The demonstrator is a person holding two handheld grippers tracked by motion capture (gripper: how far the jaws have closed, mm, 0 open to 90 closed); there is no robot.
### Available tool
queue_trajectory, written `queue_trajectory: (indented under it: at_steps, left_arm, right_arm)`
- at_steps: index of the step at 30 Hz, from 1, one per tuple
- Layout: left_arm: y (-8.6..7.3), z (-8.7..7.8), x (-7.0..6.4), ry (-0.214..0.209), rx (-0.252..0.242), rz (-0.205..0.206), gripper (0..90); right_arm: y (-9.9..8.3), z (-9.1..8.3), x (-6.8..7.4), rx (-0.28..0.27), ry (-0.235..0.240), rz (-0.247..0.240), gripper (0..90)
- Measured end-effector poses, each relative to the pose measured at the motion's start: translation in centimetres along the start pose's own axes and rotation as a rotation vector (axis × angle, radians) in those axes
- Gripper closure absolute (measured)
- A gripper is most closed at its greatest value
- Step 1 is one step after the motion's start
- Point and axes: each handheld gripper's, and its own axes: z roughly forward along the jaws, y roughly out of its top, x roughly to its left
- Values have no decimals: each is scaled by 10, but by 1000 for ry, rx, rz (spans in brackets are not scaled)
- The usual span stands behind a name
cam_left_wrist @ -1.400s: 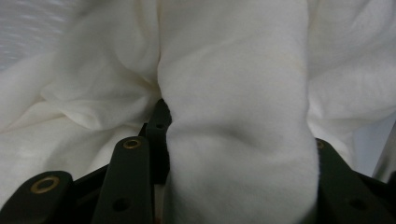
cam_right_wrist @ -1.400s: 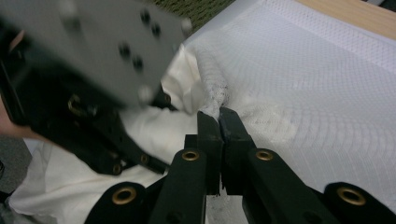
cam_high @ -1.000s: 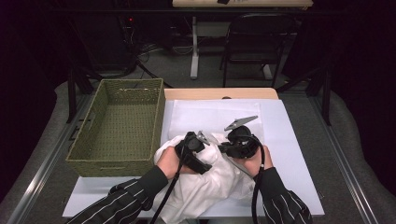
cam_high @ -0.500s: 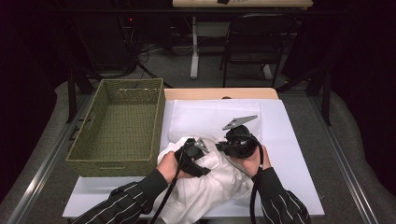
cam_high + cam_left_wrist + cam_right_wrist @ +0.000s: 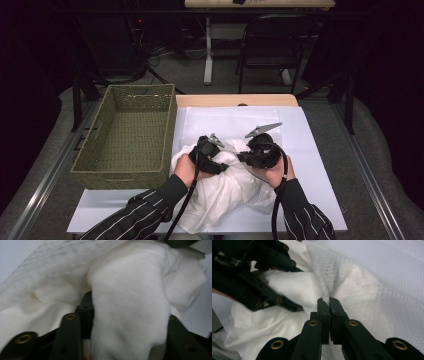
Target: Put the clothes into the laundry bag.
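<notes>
White cloth (image 5: 227, 192) bunched on the counter (image 5: 310, 150) beside the wicker basket (image 5: 127, 137). Right tool (image 5: 329, 300), jaws closed, pinches its mesh layer (image 5: 362, 290) to lift it apart; left tool (image 5: 125, 322) apparently grips a thick fold, anchoring it.

cloth (image 5: 227, 192): soft matt white knit | mesh (image 5: 362, 290): sheer white netting | basket (image 5: 127, 135): rough green wicker | grippers (image 5: 329, 302): matt black plastic, brass rivets | table (image 5: 235, 100): smooth pale wood
</notes>
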Motion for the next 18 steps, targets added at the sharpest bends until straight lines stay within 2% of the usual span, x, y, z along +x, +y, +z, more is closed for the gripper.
queue_trajectory:
  at_steps: [3, 4, 5, 7, 8, 10, 14, 15, 18]
  left_arm:
    - [-1, -4, -6, -4, 21, 97, 307]
    - [-2, -7, -7, -7, 15, 107, 283]
    - [-5, -10, -7, -33, 5, 108, 244]
    - [-10, -16, -5, -41, 1, 98, 169]
    - [-12, -18, -3, -56, 2, 95, 165]
    - [-20, -20, -2, -56, -13, 75, 167]
    - [-32, -15, -5, -68, -46, 89, 175]
    - [-35, -12, -5, -61, -62, 91, 185]
    - [-41, -7, -6, -48, -95, 79, 297]
  right_arm:
    - [-2, 2, -1, 15, -14, -6, 857]
    - [-3, 3, -2, 19, -22, -9, 836]
    - [-3, 3, -2, 20, -24, -3, 814]
    - [-4, 4, -2, 22, -27, 4, 789]
    - [-4, 5, -2, 24, -26, 6, 760]
    - [-4, 7, -2, 25, -21, 3, 690]
    - [-4, 11, 1, 45, -37, -4, 647]
    - [-4, 11, 1, 45, -42, -11, 663]
    - [-5, 11, 3, 42, -45, -20, 782]
